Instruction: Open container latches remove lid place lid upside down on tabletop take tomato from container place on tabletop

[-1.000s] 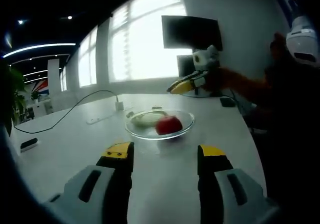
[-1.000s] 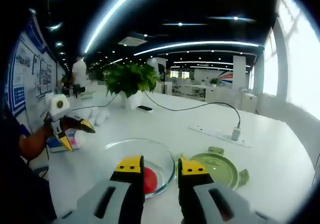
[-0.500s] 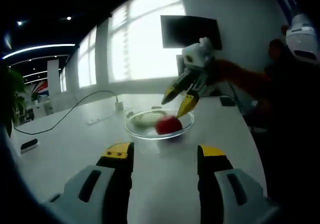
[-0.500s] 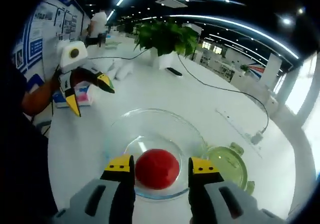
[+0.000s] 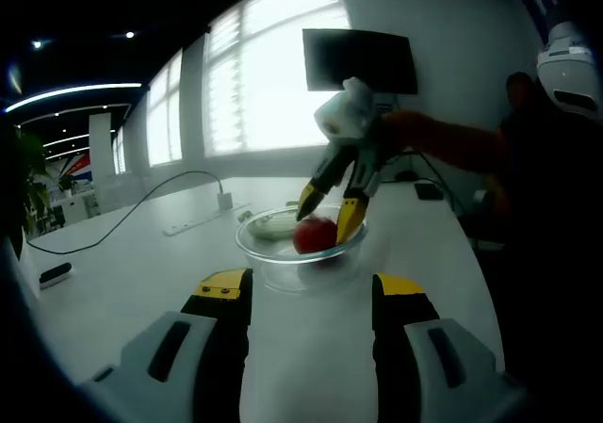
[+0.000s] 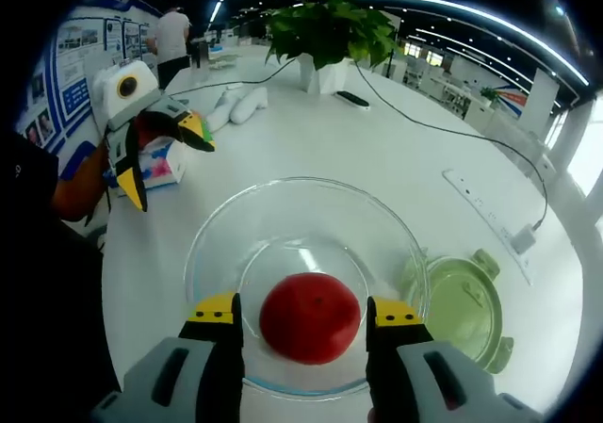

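A clear glass container (image 6: 212, 239) stands on the white table with a red tomato (image 6: 309, 317) inside. My right gripper (image 6: 305, 310) is open, reaching down into it with one jaw on each side of the tomato. The green lid (image 6: 462, 305) lies on the table to the right of the container. In the left gripper view my left gripper (image 5: 311, 289) is open and holds nothing, a short way back from the container (image 5: 283, 253). There the right gripper (image 5: 328, 218) straddles the tomato (image 5: 316, 235), and the lid (image 5: 271, 223) lies behind the container.
A power strip (image 6: 490, 220) with its cable runs across the table, beyond it a potted plant (image 6: 330, 27) and a phone (image 6: 353, 98). A colourful pack (image 6: 168, 164) and white cloths (image 6: 236, 103) lie at the left. The left gripper (image 6: 165, 159) hangs open there. A monitor (image 5: 358, 60) stands behind.
My right gripper has come down over the container and its open jaws now sit on either side of the tomato. The left gripper has stayed in place.
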`<state>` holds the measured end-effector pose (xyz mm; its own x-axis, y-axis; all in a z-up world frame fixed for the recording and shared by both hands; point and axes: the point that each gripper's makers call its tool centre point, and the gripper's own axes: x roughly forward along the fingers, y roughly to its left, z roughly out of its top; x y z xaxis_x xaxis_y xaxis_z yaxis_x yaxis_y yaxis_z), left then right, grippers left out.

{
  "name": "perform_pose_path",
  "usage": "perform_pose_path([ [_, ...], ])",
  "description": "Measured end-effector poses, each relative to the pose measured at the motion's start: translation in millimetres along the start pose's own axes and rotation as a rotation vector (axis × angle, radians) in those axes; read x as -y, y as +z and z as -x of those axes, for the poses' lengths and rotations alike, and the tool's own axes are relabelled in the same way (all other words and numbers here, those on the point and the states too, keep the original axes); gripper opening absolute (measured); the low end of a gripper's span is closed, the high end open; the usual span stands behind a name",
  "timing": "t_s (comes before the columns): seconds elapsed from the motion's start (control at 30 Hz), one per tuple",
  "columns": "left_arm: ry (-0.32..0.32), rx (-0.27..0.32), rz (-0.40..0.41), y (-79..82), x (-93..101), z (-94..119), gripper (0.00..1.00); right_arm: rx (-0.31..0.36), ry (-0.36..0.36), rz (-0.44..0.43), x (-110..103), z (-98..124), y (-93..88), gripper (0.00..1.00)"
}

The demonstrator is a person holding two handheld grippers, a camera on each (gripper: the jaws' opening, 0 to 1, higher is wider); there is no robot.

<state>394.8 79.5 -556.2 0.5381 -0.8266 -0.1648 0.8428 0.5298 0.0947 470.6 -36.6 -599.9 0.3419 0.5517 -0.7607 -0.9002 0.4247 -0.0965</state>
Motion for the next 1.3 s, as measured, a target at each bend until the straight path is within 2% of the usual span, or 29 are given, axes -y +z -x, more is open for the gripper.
perform_pose_path([
  [0.1,0.001,0.0,0.002,0.0,-0.7,0,0.45,-0.052,-0.002,-0.014,3,-7,-7.4,0.49],
  [0.13,0.002,0.0,0.001,-0.1,-0.7,0,0.45,-0.04,0.009,-0.011,1,-10,-4.5,0.5],
  [0.33,0.0,0.0,0.002,0.1,-0.2,0,0.45,-0.106,0.043,-0.039,0,-14,-7.8,0.49],
  [0.4,0.0,0.0,0.001,0.1,0.0,0,0.45,-0.121,0.043,-0.01,-4,-15,-13.3,0.47],
  [0.53,0.0,-0.001,-0.002,-0.3,0.0,0,0.45,-0.14,0.041,-0.006,-4,-18,-16.2,0.48],
  [0.6,0.001,0.0,-0.001,-0.2,-0.2,0,0.45,-0.145,0.045,-0.002,-8,-20,-16.2,0.48],
  [0.83,0.001,-0.001,-0.003,-0.5,-0.2,1,0.45,-0.145,0.039,-0.027,-3,-27,-18.0,0.5],
  [1.3,0.002,-0.002,-0.004,-1.0,-0.8,1,0.45,-0.097,0.02,-0.067,-3,-29,-15.8,0.49],
])
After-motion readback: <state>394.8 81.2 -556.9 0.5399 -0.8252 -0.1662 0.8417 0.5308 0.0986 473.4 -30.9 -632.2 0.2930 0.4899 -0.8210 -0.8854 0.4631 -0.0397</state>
